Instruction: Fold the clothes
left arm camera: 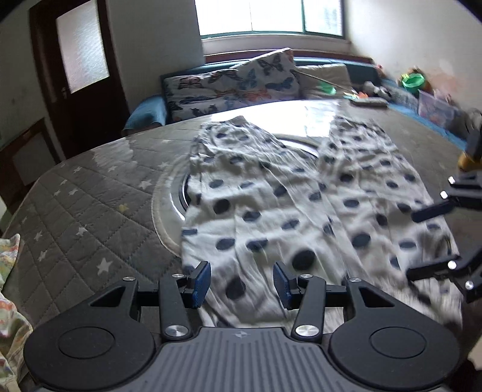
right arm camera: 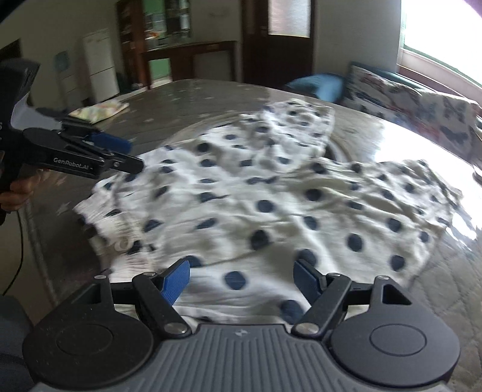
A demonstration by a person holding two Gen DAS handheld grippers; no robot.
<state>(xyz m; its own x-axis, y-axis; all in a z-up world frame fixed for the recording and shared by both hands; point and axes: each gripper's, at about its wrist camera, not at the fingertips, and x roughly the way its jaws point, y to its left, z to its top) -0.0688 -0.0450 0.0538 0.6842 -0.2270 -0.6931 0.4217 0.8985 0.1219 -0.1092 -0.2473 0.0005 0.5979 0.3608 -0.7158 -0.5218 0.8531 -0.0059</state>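
From my left wrist camera, the left hand-held gripper (left arm camera: 241, 285) is spread open with nothing between its blue pads, poised just above the near edge of the polka-dot trousers (left arm camera: 301, 205). They lie flat on the counter (left arm camera: 90, 196), which has a grey quilted star cover under a glossy sheet; their two legs run away from me toward the butterfly-print cushions (left arm camera: 235, 84) and the window (left arm camera: 271, 18). The right hand-held gripper (left arm camera: 433, 241) reaches in from the right edge, fingers apart over the trousers' right side. A patterned cloth (left arm camera: 9, 271) sits at the far left. From my right wrist camera, the right hand-held gripper (right arm camera: 241, 280) is open and empty above the waist end, the legs fanning away to the right. The left hand-held gripper (right arm camera: 126, 153) hovers at the garment's left edge, and a folded floral cloth (right arm camera: 99, 110) lies farther back on the counter (right arm camera: 195, 96).
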